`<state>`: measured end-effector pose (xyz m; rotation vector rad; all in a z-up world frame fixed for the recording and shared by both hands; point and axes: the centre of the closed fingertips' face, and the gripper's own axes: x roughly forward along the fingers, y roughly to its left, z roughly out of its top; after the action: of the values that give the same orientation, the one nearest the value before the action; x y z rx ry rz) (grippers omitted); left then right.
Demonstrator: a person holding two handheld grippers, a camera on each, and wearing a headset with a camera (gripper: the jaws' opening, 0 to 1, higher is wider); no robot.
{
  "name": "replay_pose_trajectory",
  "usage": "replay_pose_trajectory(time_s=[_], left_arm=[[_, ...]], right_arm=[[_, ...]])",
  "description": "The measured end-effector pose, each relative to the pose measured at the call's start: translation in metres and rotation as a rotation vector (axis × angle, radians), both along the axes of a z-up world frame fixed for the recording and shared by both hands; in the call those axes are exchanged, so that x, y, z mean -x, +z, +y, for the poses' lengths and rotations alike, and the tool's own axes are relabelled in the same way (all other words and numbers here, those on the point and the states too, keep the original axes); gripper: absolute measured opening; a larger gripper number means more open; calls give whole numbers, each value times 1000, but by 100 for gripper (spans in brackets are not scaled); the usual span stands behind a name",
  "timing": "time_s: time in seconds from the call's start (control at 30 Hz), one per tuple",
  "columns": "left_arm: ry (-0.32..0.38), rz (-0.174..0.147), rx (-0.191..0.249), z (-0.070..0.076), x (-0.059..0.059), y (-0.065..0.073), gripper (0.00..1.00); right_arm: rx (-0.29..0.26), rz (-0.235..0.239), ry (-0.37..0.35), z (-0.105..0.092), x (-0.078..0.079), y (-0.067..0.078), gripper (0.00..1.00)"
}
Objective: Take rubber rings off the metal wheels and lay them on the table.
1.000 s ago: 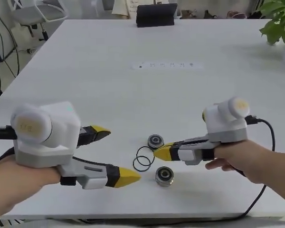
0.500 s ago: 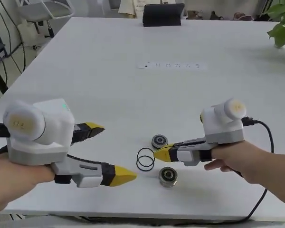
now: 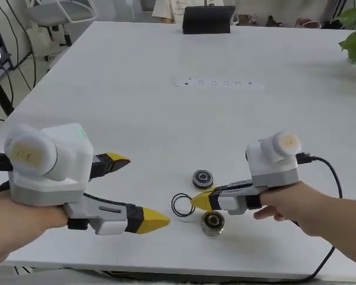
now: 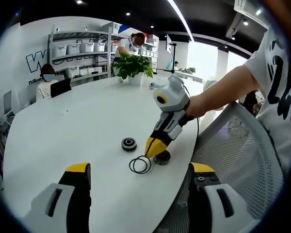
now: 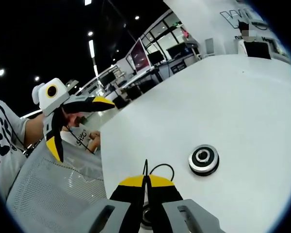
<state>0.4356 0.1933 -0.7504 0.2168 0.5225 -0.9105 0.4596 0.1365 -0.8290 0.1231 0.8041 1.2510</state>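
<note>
Rings of thin black rubber (image 3: 182,205), two by my count, overlapping, lying flat and limp on the matt white table top (image 3: 166,107); round, so no long axis to line up on. Position: between my two tools, directly ahead of the right gripper (image 3: 197,202), whose yellow-tipped jaws are pressed together with their points at the rings' right edge; whether a strand is nipped between them I cannot tell. Far small metal wheel (image 3: 202,178), lying flat, bore upward, dark band round a bright hub, just beyond the rings. Near small metal wheel (image 3: 213,221), same pattern, shinier, just beside the right jaws on my side. Rubber left on either wheel: too small to judge. Left gripper (image 3: 136,190), grey body, yellow tips, jaws spread wide on nothing, pointed toward the rings but well apart. Right tool is much the nearer; I judge the next reach falls to it.
</note>
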Motion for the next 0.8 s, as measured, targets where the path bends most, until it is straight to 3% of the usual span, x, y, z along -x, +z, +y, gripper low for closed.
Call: replay_pose_trajectory(time_s=[0.33,0.57,0.8], left_arm=[[0,2,-8,1,0,-1,81],[-1,3,-11,0,0,-1,81],[-3,8,-15,0,2,-2,81]], right_arm=[[27,-17,-15,1,-3,-6,0],[59,-61,-35,-1,-9,-11,0],[84,-78,-16,-2,-7,-15,2]])
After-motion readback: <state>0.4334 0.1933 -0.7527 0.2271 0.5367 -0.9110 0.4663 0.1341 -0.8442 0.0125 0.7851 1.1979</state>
